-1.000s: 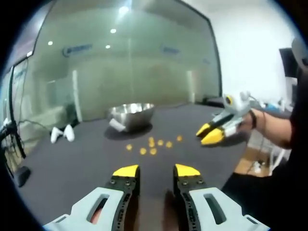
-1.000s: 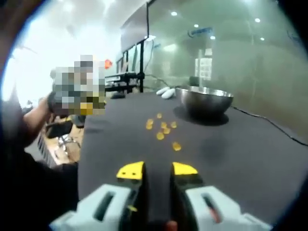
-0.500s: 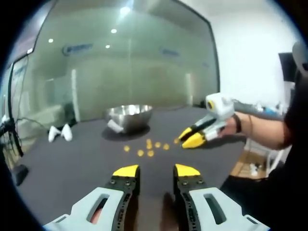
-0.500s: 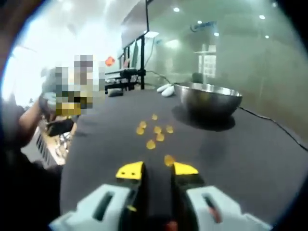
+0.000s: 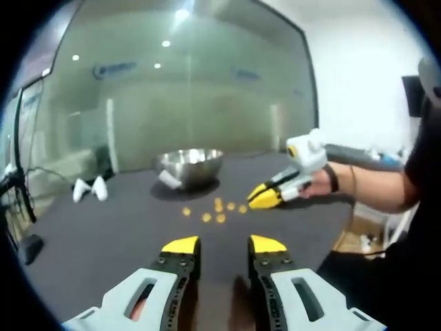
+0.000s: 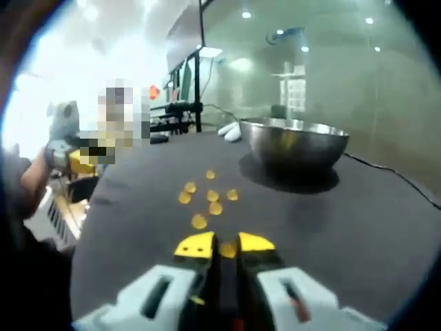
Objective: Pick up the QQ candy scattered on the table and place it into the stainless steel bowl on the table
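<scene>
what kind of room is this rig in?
Likely an office or lab: a frosted glass wall with ceiling lights, a dark-covered table, and metal stands with cables to one side.

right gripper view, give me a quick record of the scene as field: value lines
surface: dark table
bowl: stainless steel bowl, upright at the far side of the table
candy: yellow QQ candies scattered in front of the bowl
right gripper: right gripper low over the table, jaws nearly closed around one candy
left gripper: left gripper jaws apart, holding nothing
background: glass wall
</scene>
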